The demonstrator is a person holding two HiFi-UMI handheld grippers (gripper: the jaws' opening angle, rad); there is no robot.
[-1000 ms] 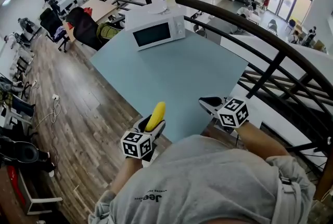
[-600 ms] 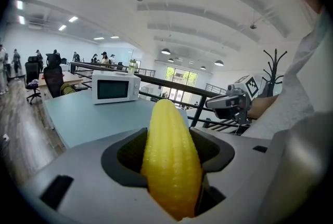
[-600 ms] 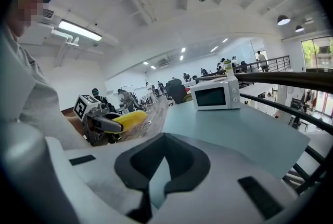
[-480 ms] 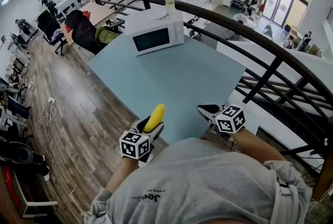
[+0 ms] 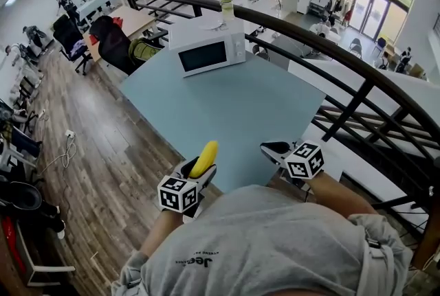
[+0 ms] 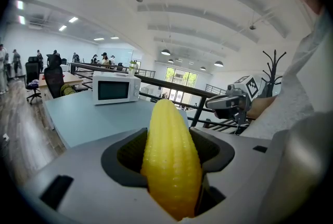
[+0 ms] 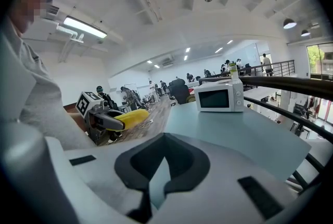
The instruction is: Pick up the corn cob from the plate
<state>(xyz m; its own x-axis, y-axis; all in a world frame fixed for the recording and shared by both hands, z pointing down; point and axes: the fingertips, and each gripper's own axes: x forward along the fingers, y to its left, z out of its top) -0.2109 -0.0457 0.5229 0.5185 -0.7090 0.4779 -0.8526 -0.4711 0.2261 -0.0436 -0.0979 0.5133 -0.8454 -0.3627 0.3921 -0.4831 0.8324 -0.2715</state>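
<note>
Item 1. Corn cob (image 5: 205, 158): yellow, clamped lengthwise in the left gripper (image 5: 199, 168), tip pointing toward 1 o'clock in the head view. It is held in the air over the near edge of the table (image 5: 234, 102), at about 7 o'clock of the tabletop. In the left gripper view the cob fills the hollow between the two jaws, which press on it from both sides.

Item 2. Right gripper (image 5: 275, 149): at about 5 o'clock of the tabletop. Its jaws are drawn together, with only a thin slit between them and nothing inside.

Item 3. Marker cubes: one on each gripper, left (image 5: 177, 193) and right (image 5: 304, 160), just above the person's grey shirt (image 5: 275, 246).

Item 4. Microwave (image 5: 208, 54): white, at 12 o'clock on the table, door facing the person. A bottle (image 5: 226, 7) stands upright on top of it.

Item 5. Railing (image 5: 330, 47): dark, curving past the table from 12 to 4 o'clock.

Item 6. Wood floor (image 5: 103, 150): at 9 o'clock of the table.

Change since a second ago: slight. The cob stays in the same grip, and both grippers keep nearly the same places. The table and microwave sit a little lower in the head view.
</note>
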